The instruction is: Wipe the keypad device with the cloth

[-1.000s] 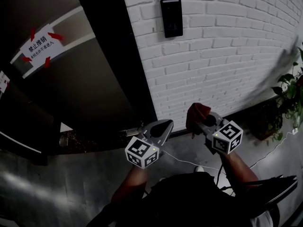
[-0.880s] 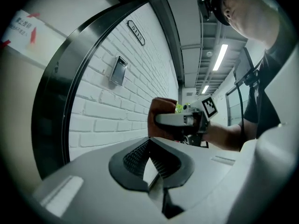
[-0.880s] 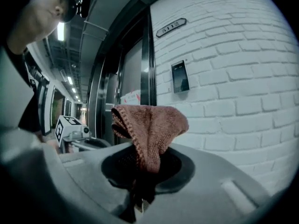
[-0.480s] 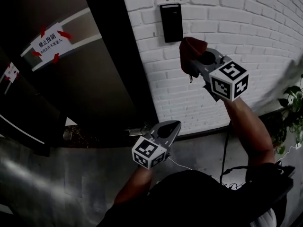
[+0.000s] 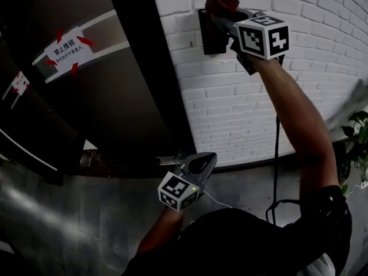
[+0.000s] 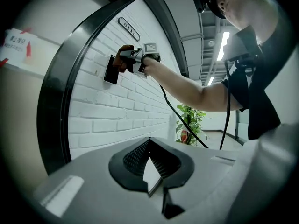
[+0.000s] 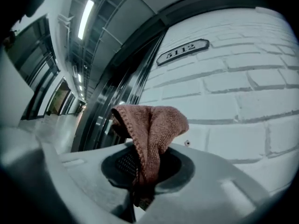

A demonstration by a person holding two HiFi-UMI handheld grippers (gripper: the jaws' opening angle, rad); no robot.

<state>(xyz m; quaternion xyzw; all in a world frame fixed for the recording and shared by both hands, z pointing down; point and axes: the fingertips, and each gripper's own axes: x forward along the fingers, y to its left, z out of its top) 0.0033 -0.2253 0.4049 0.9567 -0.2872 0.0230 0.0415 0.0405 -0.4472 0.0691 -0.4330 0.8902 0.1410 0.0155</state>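
Observation:
A black keypad device (image 5: pixel 208 38) hangs on the white brick wall (image 5: pixel 299 91). My right gripper (image 5: pixel 220 15) is raised to it, shut on a reddish-brown cloth (image 5: pixel 223 3) that covers the device's upper part. From the left gripper view, the cloth (image 6: pixel 124 56) sits against the top of the keypad device (image 6: pixel 111 70), with the right gripper (image 6: pixel 132 59) behind it. The cloth (image 7: pixel 153 127) bulges out of my right gripper (image 7: pixel 142 169) close to the bricks. Low by the door frame, my left gripper (image 5: pixel 167 161) is shut and holds nothing; its own view shows the left gripper (image 6: pixel 150 171) aimed at the wall.
A dark door (image 5: pixel 86 114) with a taped paper sign (image 5: pixel 63 50) stands left of a black door frame (image 5: pixel 144 79). A number plate (image 7: pixel 183 52) is fixed above the keypad. A potted plant (image 5: pixel 359 132) stands at the right, and a cable (image 5: pixel 276 154) hangs under my right arm.
My right gripper has risen from waist height up to the keypad with the cloth in it. The left gripper has stayed low near the door frame.

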